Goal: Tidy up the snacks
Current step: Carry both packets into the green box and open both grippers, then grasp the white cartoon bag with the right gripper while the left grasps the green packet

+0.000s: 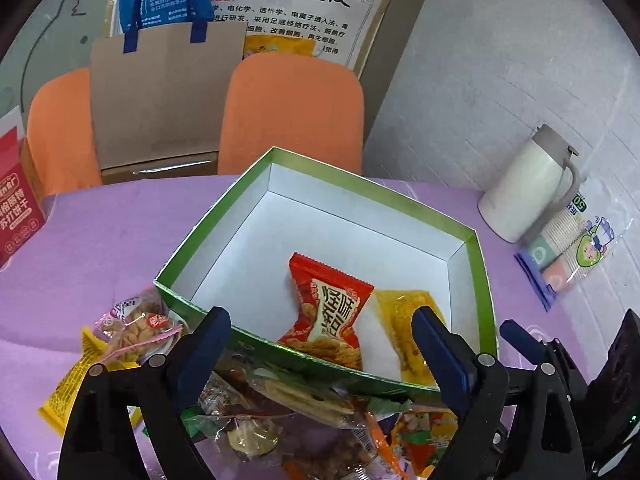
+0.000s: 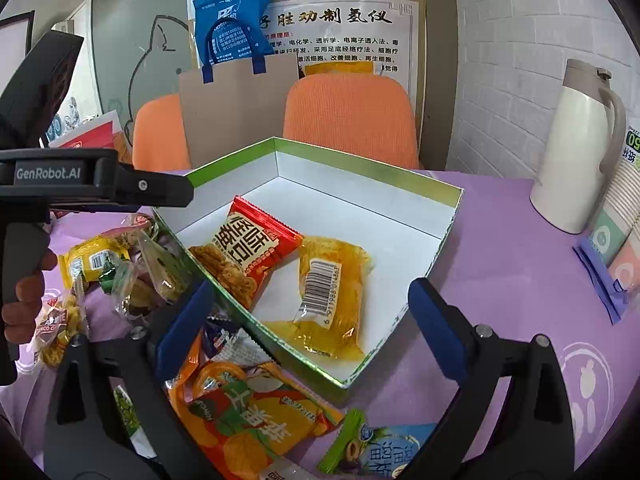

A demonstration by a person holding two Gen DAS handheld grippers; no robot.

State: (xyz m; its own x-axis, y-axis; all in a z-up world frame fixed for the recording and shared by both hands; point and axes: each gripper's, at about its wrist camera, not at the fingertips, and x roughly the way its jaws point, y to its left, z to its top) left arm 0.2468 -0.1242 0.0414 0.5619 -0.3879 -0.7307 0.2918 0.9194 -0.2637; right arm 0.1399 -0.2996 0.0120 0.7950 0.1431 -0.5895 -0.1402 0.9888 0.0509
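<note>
Right now both grippers hang over the near edge of a green-rimmed box (image 1: 472, 236) that sits on a table (image 1: 100, 232) covered in a purple cloth. Inside the box, on its white floor, lie two snacks side by side: a red packet (image 1: 334, 312) with white lettering and, touching its edge, a yellow packet (image 2: 332, 292) turned barcode side up.

The left gripper (image 1: 322, 344) has its jaws spread wide, with nothing between the blue pads; they straddle the near wall of the box, and the red packet shows in the gap beyond them. The right gripper (image 2: 310, 328) also stands wide open and empty, its left pad over the loose snacks and its right pad just outside the box's near corner. In the right wrist view, the body of the left gripper crosses the left side of the picture, with a hand (image 2: 24, 300) wrapped round its handle.

More snacks lie in a loose heap (image 1: 280, 412) on the cloth against the box's near wall: an orange packet (image 2: 248, 412), a blue-and-green packet (image 2: 384, 452), clear-wrapped biscuits (image 1: 136, 332) and a yellow sachet (image 1: 76, 380).

Beyond the table stand two orange chairs (image 1: 292, 116) with a brown paper bag (image 1: 160, 92) between them. To the right, a cream thermos jug (image 2: 576, 152) stands on the table beside a sleeve of paper cups (image 1: 568, 252). A red carton (image 1: 20, 208) sits at the far left.
</note>
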